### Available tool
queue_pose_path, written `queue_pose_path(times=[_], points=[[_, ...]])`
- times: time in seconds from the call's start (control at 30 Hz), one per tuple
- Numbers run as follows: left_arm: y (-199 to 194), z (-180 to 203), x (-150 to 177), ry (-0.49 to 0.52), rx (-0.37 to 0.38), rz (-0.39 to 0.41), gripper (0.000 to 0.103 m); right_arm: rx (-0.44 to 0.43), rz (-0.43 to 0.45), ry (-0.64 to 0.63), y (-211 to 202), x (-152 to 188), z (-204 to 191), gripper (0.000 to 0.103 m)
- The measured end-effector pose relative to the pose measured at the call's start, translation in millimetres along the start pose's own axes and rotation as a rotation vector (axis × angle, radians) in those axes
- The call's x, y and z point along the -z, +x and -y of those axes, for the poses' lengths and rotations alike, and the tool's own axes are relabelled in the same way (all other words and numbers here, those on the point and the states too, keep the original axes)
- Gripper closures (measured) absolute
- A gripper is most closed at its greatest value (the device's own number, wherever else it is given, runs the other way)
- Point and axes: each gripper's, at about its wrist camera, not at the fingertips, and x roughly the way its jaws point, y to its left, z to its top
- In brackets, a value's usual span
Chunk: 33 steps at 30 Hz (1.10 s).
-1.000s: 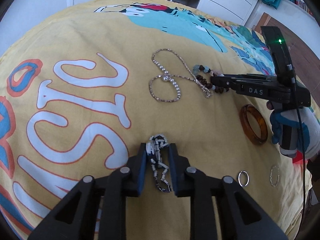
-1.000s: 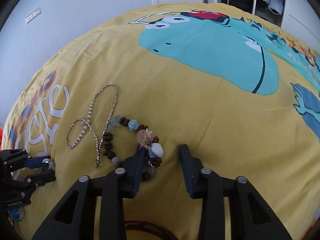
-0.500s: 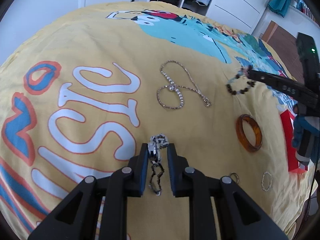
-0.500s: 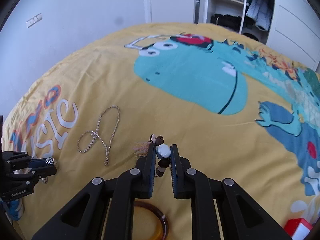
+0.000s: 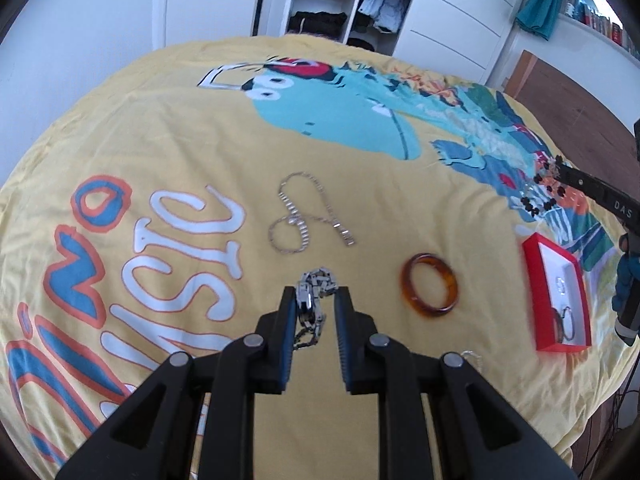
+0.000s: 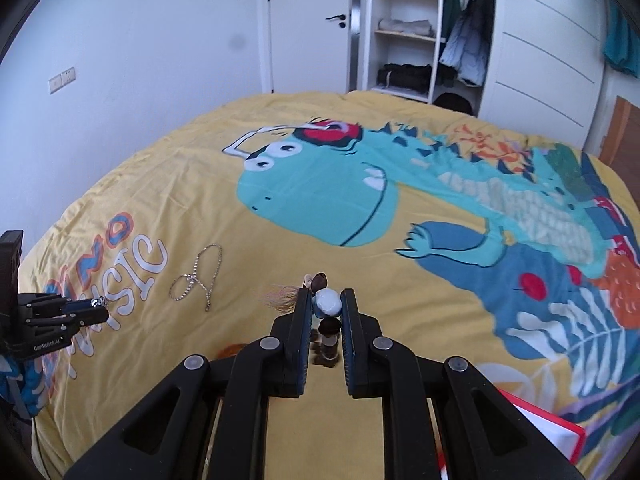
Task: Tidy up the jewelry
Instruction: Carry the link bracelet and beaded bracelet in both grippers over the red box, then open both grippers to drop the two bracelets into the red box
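Tools risen off yellow bedspread (image 5: pixel 168 128); wardrobe (image 6: pixel 404 40) visible.

bedspread (image 5: pixel 168 128): matt printed cloth, soft, lightly creased. link bracelet (image 5: pixel 311 305) in left gripper (image 5: pixel 312 308): polished silver metal. rhinestone chain (image 5: pixel 298 216) at 12 o'clock of it: sparkly metal. bangle (image 5: pixel 430 289) at 3 o'clock: glossy amber resin, translucent. box (image 5: pixel 538 252): red card, white matt lining. bead bracelet (image 6: pixel 326 308) in right gripper (image 6: pixel 326 312): glossy pale stone, brown wood-like beads. gripper fingers (image 6: pixel 298 344): matt black plastic.

Bedspread (image 5: pixel 168 128): necklace (image 5: pixel 304 216), bangle (image 5: pixel 430 289), box (image 5: pixel 532 256)
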Motion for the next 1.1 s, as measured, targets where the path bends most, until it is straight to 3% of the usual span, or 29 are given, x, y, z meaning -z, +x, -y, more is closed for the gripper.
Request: queue_pose_path(times=[0.2, 0.5, 0.77, 1.1], points=[[-10.0, 67.6, -10.6, 0.06, 0.067, 0.017, 0.086, 0.054, 0.02, 0.033, -53.4, 20.6, 48.4, 0.089], [15.3, 199.9, -4.7, 0.161, 0.21, -0.036, 0.086, 0.125, 0.008, 0.131, -98.4, 75.2, 131.1, 0.089], [56.2, 310.0, 30.2, 0.279, 0.302, -0.146, 0.086, 0.138, -0.081, 0.235, -87.6, 150.1, 178.4, 0.089], [104.0, 370.4, 61.0, 0.351, 0.293, -0.251, 0.086, 0.139, -0.137, 0.329, -64.0, 205.9, 208.5, 0.089]])
